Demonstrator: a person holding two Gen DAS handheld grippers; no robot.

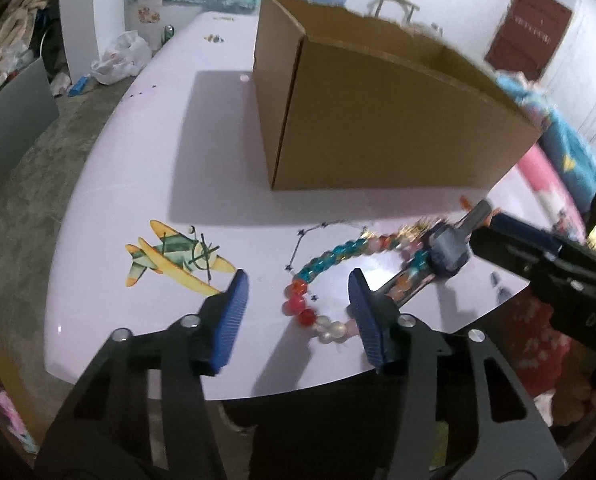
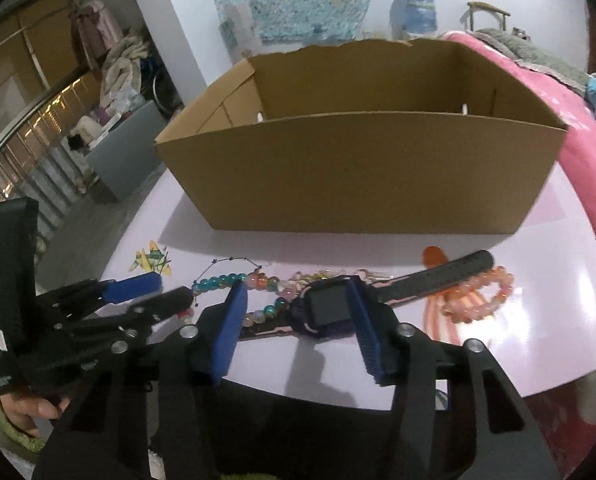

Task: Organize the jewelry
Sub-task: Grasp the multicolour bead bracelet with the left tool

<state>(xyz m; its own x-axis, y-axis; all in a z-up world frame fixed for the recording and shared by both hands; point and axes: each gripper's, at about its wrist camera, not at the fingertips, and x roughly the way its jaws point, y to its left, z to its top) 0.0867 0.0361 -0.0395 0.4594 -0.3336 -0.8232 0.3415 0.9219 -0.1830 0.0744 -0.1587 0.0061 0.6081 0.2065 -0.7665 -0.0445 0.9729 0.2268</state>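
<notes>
A beaded necklace [image 1: 322, 264] of teal, red and pearl beads lies near the table's front edge, between the fingers of my open left gripper [image 1: 298, 286]. A dark wristwatch [image 2: 330, 306] with a black strap lies beside it, just ahead of my open right gripper [image 2: 295, 300], whose right finger is next to the watch face. The watch also shows in the left wrist view [image 1: 448, 250]. A peach bead bracelet [image 2: 478, 294] lies to the right. A thin chain [image 1: 302, 240] lies by the beads. An open cardboard box [image 2: 358, 168] stands behind the jewelry.
The lilac table [image 1: 137, 160] has an airplane sticker [image 1: 173, 258] at the front left. A pink bedspread [image 2: 570, 132] lies right of the box. Floor clutter and a grey panel [image 1: 13, 120] are at the left. The left gripper's body [image 2: 77, 320] is close beside my right one.
</notes>
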